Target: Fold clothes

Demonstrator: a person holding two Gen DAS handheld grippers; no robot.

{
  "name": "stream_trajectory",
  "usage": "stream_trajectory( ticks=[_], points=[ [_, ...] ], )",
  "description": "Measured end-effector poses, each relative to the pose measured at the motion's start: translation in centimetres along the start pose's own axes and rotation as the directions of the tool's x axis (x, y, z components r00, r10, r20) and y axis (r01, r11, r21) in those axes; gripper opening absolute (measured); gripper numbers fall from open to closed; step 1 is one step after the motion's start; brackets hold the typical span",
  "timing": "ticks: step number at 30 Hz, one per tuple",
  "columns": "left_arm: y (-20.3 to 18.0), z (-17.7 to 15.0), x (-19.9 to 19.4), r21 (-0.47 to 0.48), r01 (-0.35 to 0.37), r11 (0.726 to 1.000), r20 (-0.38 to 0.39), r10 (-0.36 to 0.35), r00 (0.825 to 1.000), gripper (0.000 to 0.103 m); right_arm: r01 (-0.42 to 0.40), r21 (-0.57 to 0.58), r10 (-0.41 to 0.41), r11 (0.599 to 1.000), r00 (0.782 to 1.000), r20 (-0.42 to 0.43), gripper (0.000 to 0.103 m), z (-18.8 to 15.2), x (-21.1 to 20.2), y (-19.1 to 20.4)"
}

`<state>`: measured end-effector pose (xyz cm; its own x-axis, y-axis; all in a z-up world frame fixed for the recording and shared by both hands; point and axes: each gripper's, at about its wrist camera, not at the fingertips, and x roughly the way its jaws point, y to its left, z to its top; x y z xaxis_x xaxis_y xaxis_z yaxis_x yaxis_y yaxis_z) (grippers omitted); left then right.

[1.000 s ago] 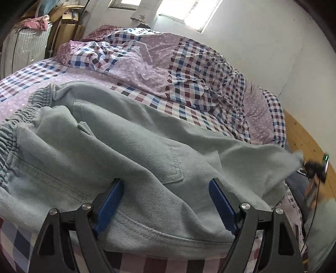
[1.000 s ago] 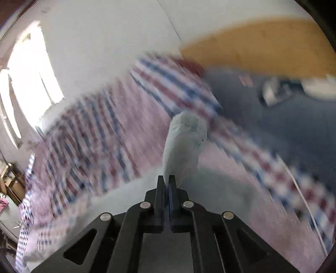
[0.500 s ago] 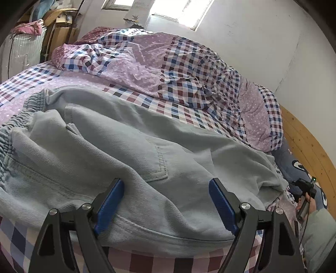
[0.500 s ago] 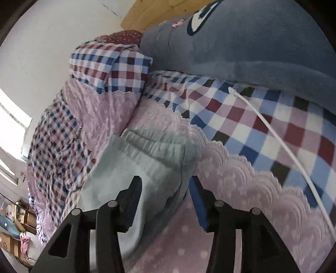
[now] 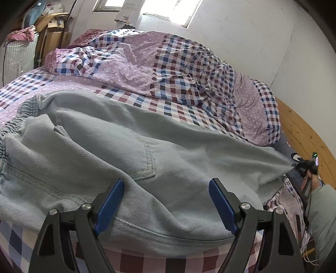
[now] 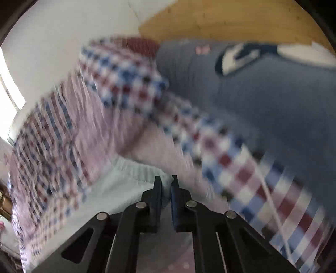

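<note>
Two hand-held grippers are seen at work over a pair of pale blue trousers (image 5: 130, 151) spread across a checked bed sheet (image 5: 172, 109). The left gripper (image 5: 166, 199) is held low over the seat of the garment, near the stitched back pocket (image 5: 147, 159), its blue-padded fingers (image 5: 109, 203) spread wide with nothing caught between them; it appears to be poised there so that the upper part can be pinned or gripped when the fold is made. At the far end, the trouser leg is drawn out taut toward the right gripper (image 5: 308, 168), seen small at the edge of the left wrist view. In the blurred right wrist view, the right gripper (image 6: 167, 184) is shown with its fingers nearly pressed together, a narrow slit left between them, and pale cloth (image 6: 134, 172) lying at the tips; the hem seems to be pinched, though the blur leaves the hold itself uncertain. The leg is judged to be pulled straight so that creases are removed before it is carried over. A rumpled checked quilt (image 5: 168, 63) is heaped behind the trousers, and a grey-blue pillow (image 6: 262, 100) lies by the wooden headboard (image 6: 231, 19).
</note>
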<state>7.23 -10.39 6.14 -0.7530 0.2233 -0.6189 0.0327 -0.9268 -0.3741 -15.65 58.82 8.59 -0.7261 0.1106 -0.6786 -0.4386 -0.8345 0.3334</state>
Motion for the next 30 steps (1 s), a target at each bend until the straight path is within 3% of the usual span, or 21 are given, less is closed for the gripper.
stream_trajectory(
  ticks=[1,5,8,9,10,11,13,15,17,23,24,25,26,27,30],
  points=[
    [-0.1,0.0,0.1,0.003,0.000,1.000,-0.002,0.000,1.000,0.086,0.025,-0.016,-0.025,1.000,1.000,-0.004,0.006,0.3,0.4,0.2],
    [-0.7,-0.1,0.4,0.036,-0.008,0.999,-0.010,0.008,1.000,0.086,0.107,-0.047,-0.114,0.993,0.979,-0.171,0.011,-1.4,5.4,-0.4],
    [-1.7,-0.2,0.1,0.082,0.010,0.997,-0.016,-0.008,1.000,0.086,0.119,0.027,-0.114,0.993,0.983,-0.145,0.022,-3.1,3.8,-1.7],
    [-2.0,-0.3,0.0,0.099,0.017,0.995,-0.018,-0.016,1.000,0.086,0.117,0.045,-0.111,0.992,0.985,-0.131,0.030,-3.7,3.0,-2.0],
    [-2.4,-0.3,-0.1,0.116,0.025,0.993,-0.020,-0.023,1.000,0.086,0.098,0.040,-0.093,0.994,0.990,-0.103,0.039,-4.5,1.6,-1.7],
    [-2.7,-0.4,-0.2,0.133,0.033,0.991,-0.022,-0.030,0.999,0.086,0.068,0.031,-0.066,0.997,0.995,-0.078,0.042,-5.5,0.0,-1.3],
    [-3.5,-0.5,-0.4,0.166,0.048,0.985,-0.027,-0.044,0.999,0.086,-0.077,-0.021,0.074,0.997,0.993,-0.090,0.045,-8.4,-3.0,0.6],
    [-5.0,-1.1,-0.6,0.238,0.075,0.968,-0.044,-0.066,0.997,0.086,-0.214,-0.078,0.202,0.974,0.970,-0.136,0.045,-11.3,-5.2,2.8],
    [-6.8,-2.0,-0.8,0.324,0.102,0.941,-0.064,-0.086,0.994,0.086,-0.339,-0.177,0.301,0.924,0.930,-0.213,0.047,-15.5,-7.2,6.3],
    [-12.1,-5.3,-0.9,0.565,0.092,0.820,-0.064,-0.067,0.996,0.083,-0.565,-0.340,0.424,0.752,0.809,-0.406,0.047,-26.3,-10.5,15.6],
    [-12.6,-5.5,-0.7,0.579,0.087,0.811,-0.060,-0.064,0.996,0.076,-0.598,-0.357,0.439,0.717,0.786,-0.435,0.047,-27.9,-11.1,17.0],
    [-13.1,-5.6,-0.4,0.592,0.082,0.802,-0.056,-0.061,0.997,0.063,-0.624,-0.363,0.457,0.692,0.768,-0.449,0.047,-29.0,-11.8,17.9],
    [-13.2,-5.5,-0.1,0.583,0.087,0.808,-0.060,-0.064,0.996,0.051,-0.642,-0.374,0.465,0.670,0.755,-0.463,0.047,-29.7,-12.1,18.3],
    [-12.7,-5.0,0.2,0.546,0.104,0.831,-0.072,-0.077,0.994,0.024,-0.664,-0.399,0.469,0.633,0.738,-0.485,0.047,-30.5,-12.7,19.3],
    [-11.0,-3.5,1.1,0.417,0.160,0.895,-0.106,-0.127,0.986,0.012,-0.701,-0.483,0.463,0.525,0.711,-0.529,0.047,-32.4,-14.1,21.6]
  ],
)
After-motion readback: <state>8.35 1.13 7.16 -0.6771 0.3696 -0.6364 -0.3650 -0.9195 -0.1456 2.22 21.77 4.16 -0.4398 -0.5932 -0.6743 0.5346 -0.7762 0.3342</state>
